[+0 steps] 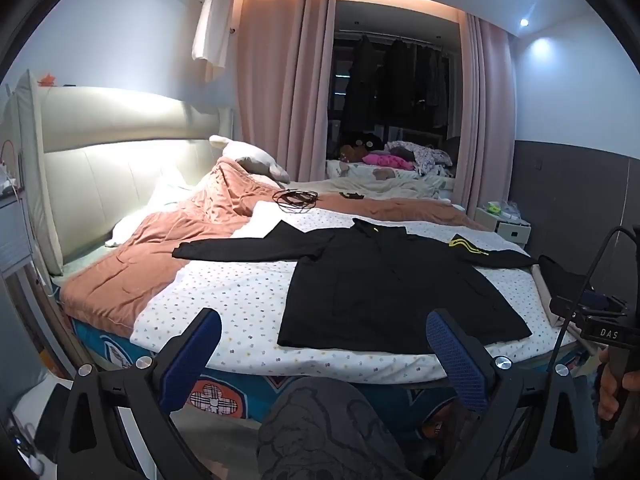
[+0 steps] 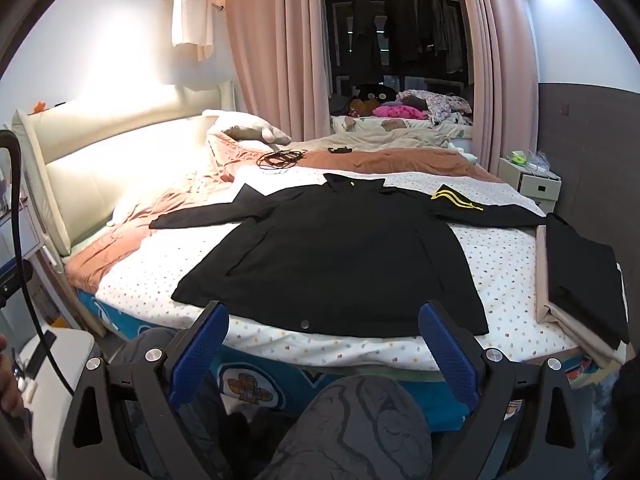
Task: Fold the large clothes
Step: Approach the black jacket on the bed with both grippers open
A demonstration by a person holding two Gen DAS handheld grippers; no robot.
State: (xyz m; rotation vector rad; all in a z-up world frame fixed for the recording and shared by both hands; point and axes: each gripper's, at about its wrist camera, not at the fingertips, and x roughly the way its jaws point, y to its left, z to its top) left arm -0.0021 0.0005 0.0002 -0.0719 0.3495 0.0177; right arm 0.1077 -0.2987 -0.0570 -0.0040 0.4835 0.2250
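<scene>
A large black jacket (image 1: 380, 284) (image 2: 332, 252) lies spread flat on the dotted sheet of the bed (image 1: 236, 300) (image 2: 508, 264), both sleeves stretched out sideways. The right sleeve bears yellow stripes (image 2: 456, 200). My left gripper (image 1: 324, 332) hovers in front of the bed's near edge, open, nothing between its blue pads (image 1: 200, 348). My right gripper (image 2: 324, 328) hangs just before the jacket's hem, also open and empty. Neither touches the cloth. The person's patterned knee shows below both grippers.
A folded dark garment on a beige one (image 2: 580, 280) sits at the bed's right edge. An orange quilt (image 1: 160, 248) is bunched toward the headboard, with a coiled cable (image 2: 280, 158) and a small dark object beyond the jacket. A white nightstand (image 2: 536, 184) stands at the right.
</scene>
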